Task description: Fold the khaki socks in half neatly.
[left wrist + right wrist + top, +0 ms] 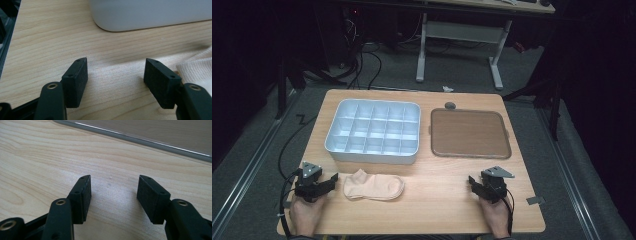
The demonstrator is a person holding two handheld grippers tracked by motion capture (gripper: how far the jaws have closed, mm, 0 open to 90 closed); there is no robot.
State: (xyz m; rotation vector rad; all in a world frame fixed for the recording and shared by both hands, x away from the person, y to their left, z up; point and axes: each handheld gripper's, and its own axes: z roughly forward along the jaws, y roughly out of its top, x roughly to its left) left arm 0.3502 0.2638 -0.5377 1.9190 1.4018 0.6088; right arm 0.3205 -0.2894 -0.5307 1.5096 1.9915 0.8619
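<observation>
Both grippers sit low on the table with jaws wide and nothing between them. The sock lies flat just right of the left gripper; its knit edge shows just past that gripper's right jaw. The right gripper is well apart from it, with the brown tray ahead. Biggest risk imo: pinching only the top layer so the sock slips out, or it drags and bunches against the bin.

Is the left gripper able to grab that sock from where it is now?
Probably yes. The left gripper sits right beside the sock, its jaws open and empty, with bare table between them and nothing blocking.
</observation>
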